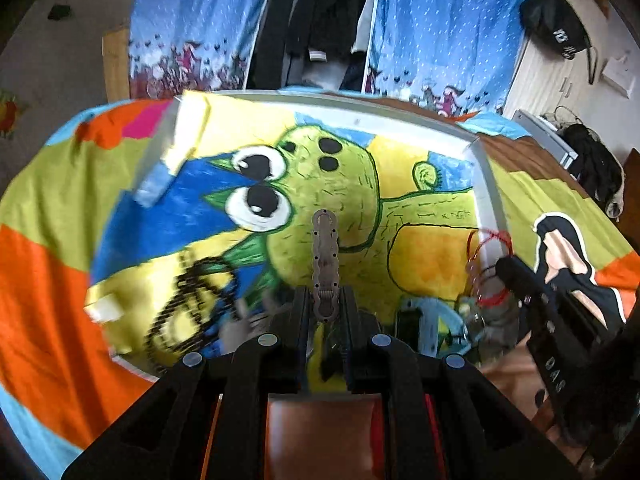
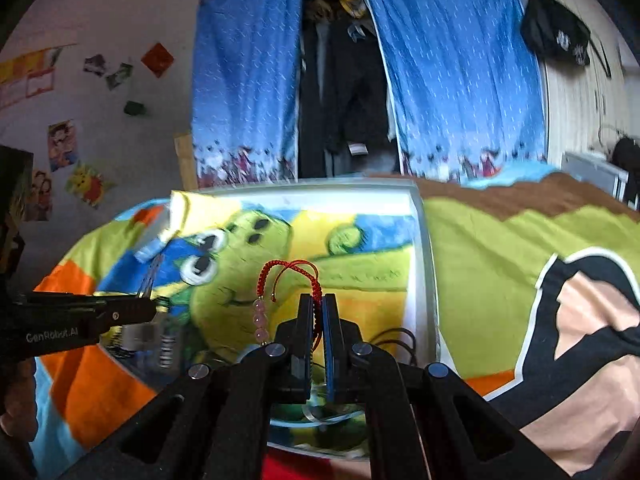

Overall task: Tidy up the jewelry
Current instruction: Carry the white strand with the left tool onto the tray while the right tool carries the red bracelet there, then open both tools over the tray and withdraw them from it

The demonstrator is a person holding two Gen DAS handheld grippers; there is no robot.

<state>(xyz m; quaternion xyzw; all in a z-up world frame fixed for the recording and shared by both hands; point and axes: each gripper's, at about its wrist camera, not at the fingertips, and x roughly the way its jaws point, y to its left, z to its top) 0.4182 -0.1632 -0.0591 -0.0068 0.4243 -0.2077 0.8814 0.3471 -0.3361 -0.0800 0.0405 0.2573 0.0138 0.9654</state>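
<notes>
Item: metal clasp [image 1: 326, 264], gripped in my left gripper [image 1: 325, 300], jaws narrow on its base; long axis runs straight out along the fingers, tip forward.

Item: red cord bracelet [image 2: 290, 276] with pink beads [image 2: 260, 320], pinched in my right gripper [image 2: 318, 304], jaws fully closed on the cord; loop arches up and left of the pads, beads hanging.

Location: both held above the tray [image 2: 424, 248]. The right gripper lies nearer the tray's right wall; the left one over its near-left part, by the black chain [image 1: 188, 300], I judge.
</notes>
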